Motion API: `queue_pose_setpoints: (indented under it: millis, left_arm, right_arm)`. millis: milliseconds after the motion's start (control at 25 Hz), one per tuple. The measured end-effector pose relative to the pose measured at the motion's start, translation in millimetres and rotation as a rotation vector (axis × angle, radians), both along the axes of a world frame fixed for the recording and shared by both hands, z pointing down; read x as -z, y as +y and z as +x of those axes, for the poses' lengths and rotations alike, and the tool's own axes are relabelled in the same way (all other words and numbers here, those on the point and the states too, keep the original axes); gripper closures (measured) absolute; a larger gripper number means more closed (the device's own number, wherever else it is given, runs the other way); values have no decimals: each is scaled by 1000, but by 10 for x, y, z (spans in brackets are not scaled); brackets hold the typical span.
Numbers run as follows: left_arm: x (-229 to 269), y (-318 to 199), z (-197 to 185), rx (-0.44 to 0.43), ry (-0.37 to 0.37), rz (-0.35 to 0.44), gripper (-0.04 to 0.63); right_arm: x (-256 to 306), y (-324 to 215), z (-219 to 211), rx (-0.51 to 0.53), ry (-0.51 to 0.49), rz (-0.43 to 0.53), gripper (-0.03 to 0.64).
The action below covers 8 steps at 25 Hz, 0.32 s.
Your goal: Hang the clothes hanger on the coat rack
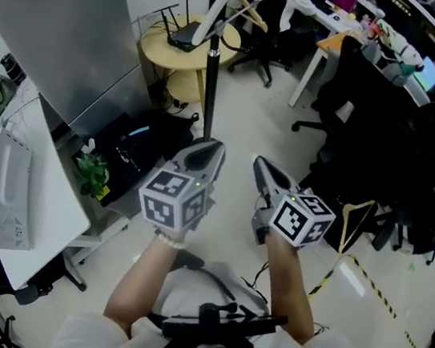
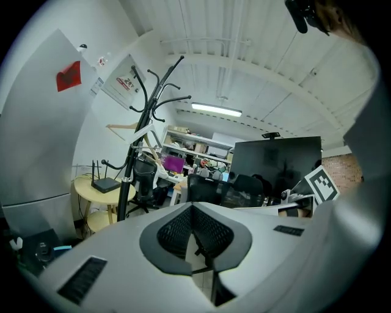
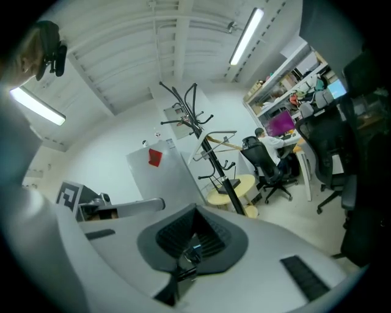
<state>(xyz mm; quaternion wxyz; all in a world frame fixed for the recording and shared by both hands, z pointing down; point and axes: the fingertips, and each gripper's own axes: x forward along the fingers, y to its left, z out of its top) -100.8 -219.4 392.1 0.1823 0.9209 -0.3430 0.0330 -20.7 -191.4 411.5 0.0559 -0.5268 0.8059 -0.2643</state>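
At left, we see a round table (image 1: 159, 51) carrying a router (image 1: 185, 35). Beside it stands the coat rack (image 1: 210, 87), with a wooden clothes hanger (image 2: 129, 129) apparently hung on its arms. Below, the left gripper (image 1: 209, 150) and right gripper (image 1: 260, 167) both have jaws pressed together, holding nothing.

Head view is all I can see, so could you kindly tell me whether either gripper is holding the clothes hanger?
Observer: No; its own view shows the right gripper shut, nothing between the jaws.
Operator: And the left one, please?
Observer: The left gripper is shut and empty too, by its view.
Operator: Where is the hanger, then?
Observer: A wooden hanger hangs on the coat rack, below its top.
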Motion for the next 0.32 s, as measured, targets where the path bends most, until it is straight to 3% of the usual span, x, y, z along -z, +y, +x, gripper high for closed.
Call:
queue_pose_setpoints:
  millis: [320]
  left_arm:
    - [-100,140,149,0,-26,-21,604]
  right_arm:
    - [-2,128,37,20,0,12,617]
